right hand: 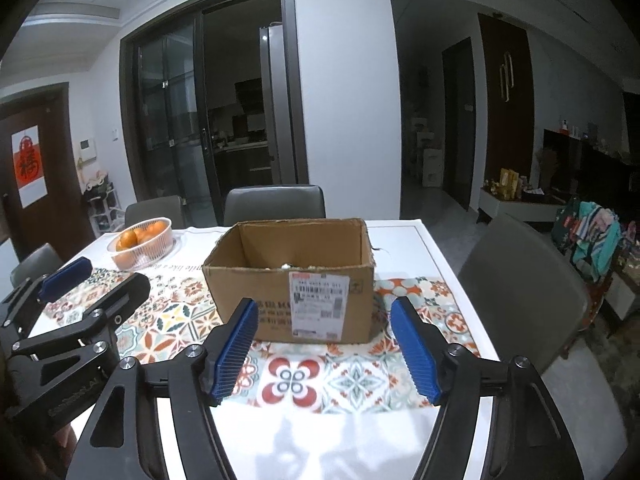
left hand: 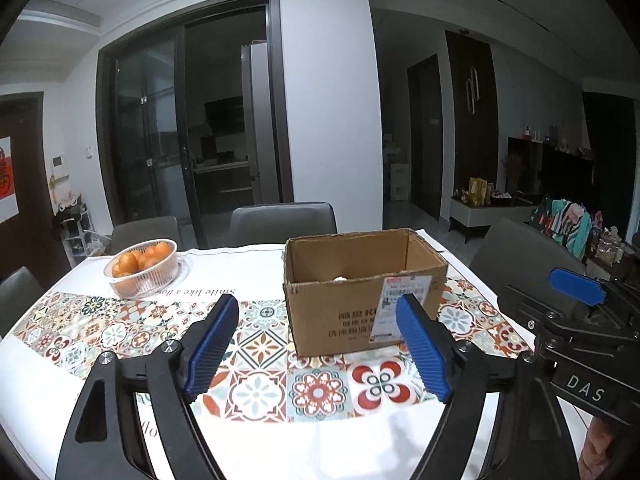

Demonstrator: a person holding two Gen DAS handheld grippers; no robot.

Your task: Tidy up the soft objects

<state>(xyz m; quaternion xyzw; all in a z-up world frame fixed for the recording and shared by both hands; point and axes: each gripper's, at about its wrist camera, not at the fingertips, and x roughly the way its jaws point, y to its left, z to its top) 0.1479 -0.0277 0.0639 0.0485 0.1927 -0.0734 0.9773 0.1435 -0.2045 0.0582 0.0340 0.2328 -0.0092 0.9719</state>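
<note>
An open cardboard box [left hand: 352, 312] [right hand: 256, 284] with a white shipping label stands on the patterned tablecloth. A bit of something pale [left hand: 341, 279] [right hand: 286, 266] peeks over its near wall; the rest of the contents are hidden. My left gripper [left hand: 318, 308] hovers in front of the box, its blue pads wide apart with nothing between them. My right gripper [right hand: 324, 312] is level with it on the right, also open and empty. Each gripper shows at the edge of the other's view.
A clear basket of oranges [left hand: 142, 266] [right hand: 140, 242] sits at the back left of the table [left hand: 304, 448]. Grey chairs [left hand: 282, 222] [right hand: 520, 280] stand behind the table and at its right side. Colourful clutter [right hand: 592, 236] is on the floor far right.
</note>
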